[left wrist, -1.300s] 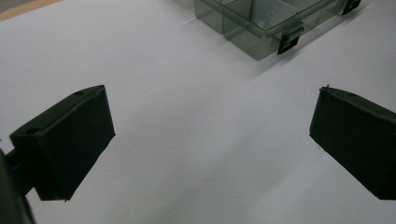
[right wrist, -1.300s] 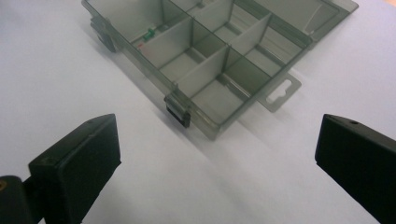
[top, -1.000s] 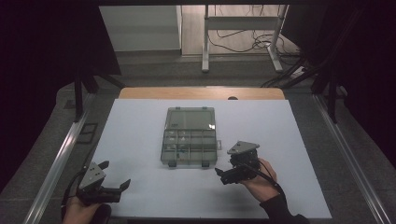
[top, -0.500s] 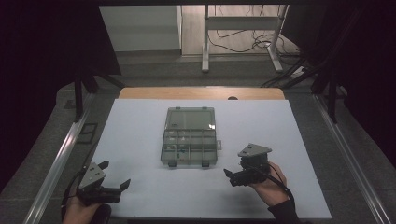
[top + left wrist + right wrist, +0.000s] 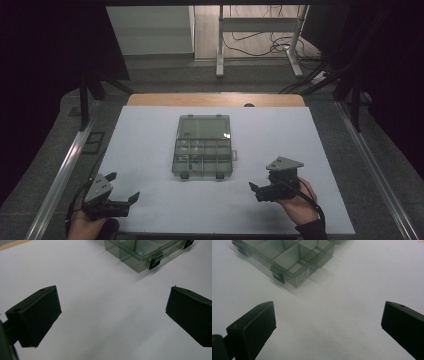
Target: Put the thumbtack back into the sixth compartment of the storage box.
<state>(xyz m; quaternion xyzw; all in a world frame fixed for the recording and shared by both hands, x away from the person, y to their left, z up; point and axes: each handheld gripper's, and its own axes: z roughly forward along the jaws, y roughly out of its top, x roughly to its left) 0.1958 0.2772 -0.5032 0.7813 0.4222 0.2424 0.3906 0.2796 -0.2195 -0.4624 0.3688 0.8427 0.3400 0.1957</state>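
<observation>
A white bench (image 5: 150,150) carries a clear compartment box (image 5: 204,146) at frame centre, lid folded back. Left gripper (image 5: 123,189), lower left, and right gripper (image 5: 256,190), lower right: jaws spread, empty. Step: approach. Next move likely requires closing in on the box.

Left claw (image 5: 125,189) and right claw (image 5: 254,189) both gape empty.

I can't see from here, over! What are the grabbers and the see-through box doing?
Left gripper open, empty. Right gripper open, empty. Compartment box lid open, mid-mat, untouched. Nothing in the way.
</observation>
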